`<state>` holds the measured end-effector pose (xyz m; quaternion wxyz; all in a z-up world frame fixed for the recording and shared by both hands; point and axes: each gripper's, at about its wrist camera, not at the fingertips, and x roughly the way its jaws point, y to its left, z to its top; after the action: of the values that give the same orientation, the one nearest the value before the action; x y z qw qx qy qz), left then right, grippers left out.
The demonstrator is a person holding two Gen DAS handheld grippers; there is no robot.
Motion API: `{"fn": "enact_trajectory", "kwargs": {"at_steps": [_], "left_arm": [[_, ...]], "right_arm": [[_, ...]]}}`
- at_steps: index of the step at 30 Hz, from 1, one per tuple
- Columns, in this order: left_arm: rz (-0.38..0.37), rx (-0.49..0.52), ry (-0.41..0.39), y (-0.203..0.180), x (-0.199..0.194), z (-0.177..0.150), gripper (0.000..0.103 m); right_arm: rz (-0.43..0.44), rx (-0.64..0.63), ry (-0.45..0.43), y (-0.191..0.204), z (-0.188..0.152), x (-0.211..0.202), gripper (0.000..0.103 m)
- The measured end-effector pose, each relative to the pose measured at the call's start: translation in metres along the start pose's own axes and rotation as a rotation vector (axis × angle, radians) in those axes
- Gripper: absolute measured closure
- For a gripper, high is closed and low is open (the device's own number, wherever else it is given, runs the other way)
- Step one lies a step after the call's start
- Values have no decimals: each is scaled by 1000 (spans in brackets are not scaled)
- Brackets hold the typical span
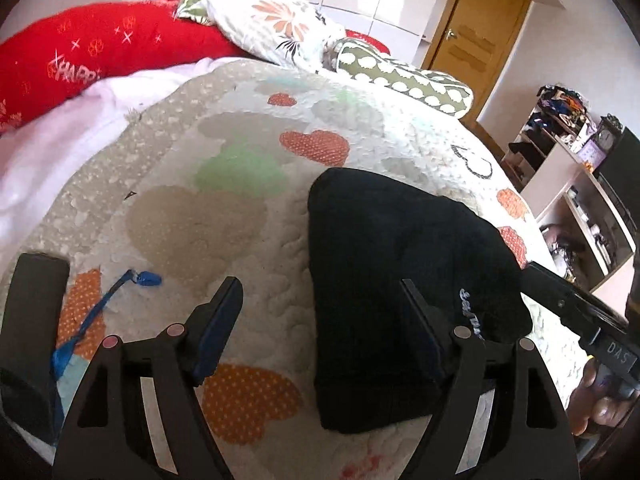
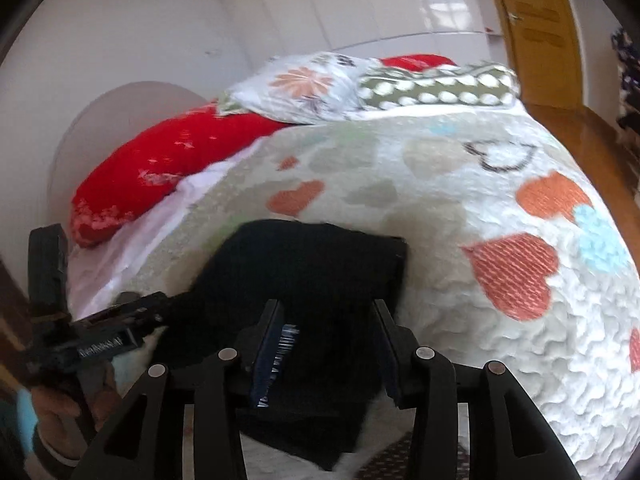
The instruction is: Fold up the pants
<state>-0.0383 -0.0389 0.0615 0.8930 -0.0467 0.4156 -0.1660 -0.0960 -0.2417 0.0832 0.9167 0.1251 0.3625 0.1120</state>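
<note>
Black pants (image 1: 400, 280) lie folded in a compact bundle on the heart-patterned quilt (image 1: 224, 216). My left gripper (image 1: 320, 292) is open; its left finger is over bare quilt and its right finger is over the bundle's near edge. My right gripper (image 2: 326, 316) is open with its jaws a moderate width apart, hovering over the near part of the pants (image 2: 304, 272), fabric showing between the fingers. The right gripper's body also shows at the right edge of the left wrist view (image 1: 580, 312).
A blue ribbon (image 1: 104, 304) lies on the quilt at the left. A red pillow (image 1: 92, 60), floral pillow (image 1: 276, 24) and green patterned pillow (image 1: 404, 76) sit at the bed's head. Shelves (image 1: 568, 168) and a wooden door (image 1: 476, 28) stand at the right.
</note>
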Motion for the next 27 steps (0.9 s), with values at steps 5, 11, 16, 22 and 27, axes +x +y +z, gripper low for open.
{"fn": "enact_trajectory", "kwargs": {"at_steps": [5, 11, 16, 22, 27], "left_arm": [[48, 17, 22, 0, 18, -14, 23], [65, 15, 2, 0, 10, -17, 23], [86, 28, -35, -6, -6, -21, 24], [73, 46, -75, -12, -25, -33, 24], [43, 34, -120, -11, -33, -40, 24]], "right_arm": [[-40, -71, 138, 17, -23, 43, 60], [-70, -110, 119, 29, -24, 35, 60], [-64, -63, 81, 32, -23, 10, 60], [-94, -14, 77, 38, -33, -21, 60], [-131, 19, 63, 55, -23, -53, 57]]}}
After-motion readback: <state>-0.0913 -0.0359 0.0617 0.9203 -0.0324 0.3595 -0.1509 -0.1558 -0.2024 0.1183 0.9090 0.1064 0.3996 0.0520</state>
